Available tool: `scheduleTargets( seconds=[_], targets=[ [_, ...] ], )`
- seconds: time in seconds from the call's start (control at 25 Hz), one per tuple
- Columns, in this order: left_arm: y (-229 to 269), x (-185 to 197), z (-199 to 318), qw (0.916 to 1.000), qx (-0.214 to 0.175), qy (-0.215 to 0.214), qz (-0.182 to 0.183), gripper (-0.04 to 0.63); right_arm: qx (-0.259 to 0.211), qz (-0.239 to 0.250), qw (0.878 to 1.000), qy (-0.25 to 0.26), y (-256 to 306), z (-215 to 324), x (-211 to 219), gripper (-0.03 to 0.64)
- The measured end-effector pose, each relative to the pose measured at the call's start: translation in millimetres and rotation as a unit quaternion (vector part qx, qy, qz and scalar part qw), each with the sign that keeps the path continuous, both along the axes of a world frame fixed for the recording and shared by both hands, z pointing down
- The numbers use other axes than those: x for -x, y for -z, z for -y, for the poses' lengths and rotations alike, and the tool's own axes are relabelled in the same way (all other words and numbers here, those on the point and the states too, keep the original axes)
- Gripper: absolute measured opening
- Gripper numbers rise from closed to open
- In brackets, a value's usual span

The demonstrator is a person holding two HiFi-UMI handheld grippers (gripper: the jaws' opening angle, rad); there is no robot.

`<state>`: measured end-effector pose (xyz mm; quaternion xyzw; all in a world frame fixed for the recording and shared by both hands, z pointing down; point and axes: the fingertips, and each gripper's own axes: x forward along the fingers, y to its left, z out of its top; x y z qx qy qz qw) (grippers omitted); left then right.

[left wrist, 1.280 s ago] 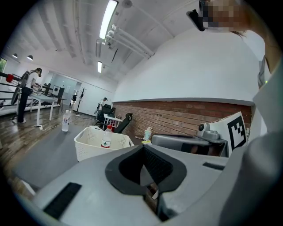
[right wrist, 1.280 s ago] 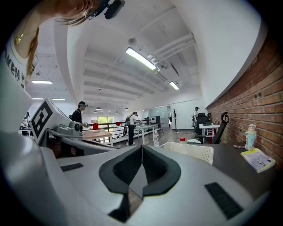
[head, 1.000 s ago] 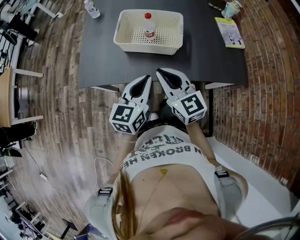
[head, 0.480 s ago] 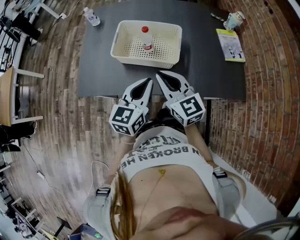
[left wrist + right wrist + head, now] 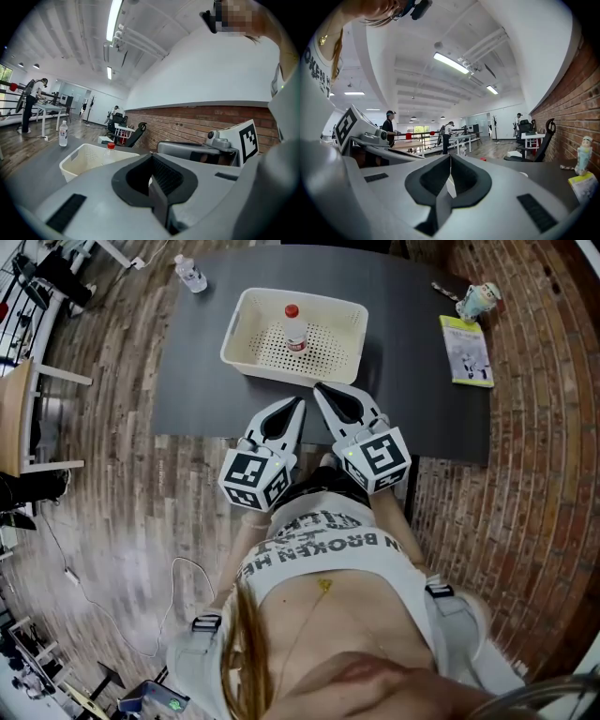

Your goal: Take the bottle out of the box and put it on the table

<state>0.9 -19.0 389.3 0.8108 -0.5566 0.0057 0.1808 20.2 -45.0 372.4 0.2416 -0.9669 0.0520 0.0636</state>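
Observation:
A clear bottle with a red cap (image 5: 294,327) stands upright inside a cream perforated box (image 5: 246,345) on the dark table (image 5: 206,381). In the left gripper view the bottle (image 5: 108,153) shows over the box rim (image 5: 75,161). My left gripper (image 5: 299,402) and right gripper (image 5: 318,388) hover side by side at the table's near edge, just short of the box. Both have their jaws pressed together with nothing between them. In the right gripper view only the red cap (image 5: 483,159) peeks past the jaws (image 5: 450,156).
A second clear bottle (image 5: 191,274) stands at the table's far left corner. A green booklet (image 5: 466,350) and a small figurine (image 5: 476,302) sit at the far right. Brick wall runs along the right. A wooden chair (image 5: 19,418) stands left, on wood flooring.
The table and box have drawn closer and lower in the head view as the person and both grippers advanced toward them. Both grippers stay shut and side by side.

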Motion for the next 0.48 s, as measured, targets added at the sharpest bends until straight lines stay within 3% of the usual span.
scheduleTargets(
  seconds=[0.48],
  targets=[
    [-4.8, -1.8, 28.7, 0.9990, -0.002, 0.045, 0.003, 0.003, -0.003, 0.000, 0.999, 0.043, -4.1, 30.5, -1.0, 0.009]
  ],
)
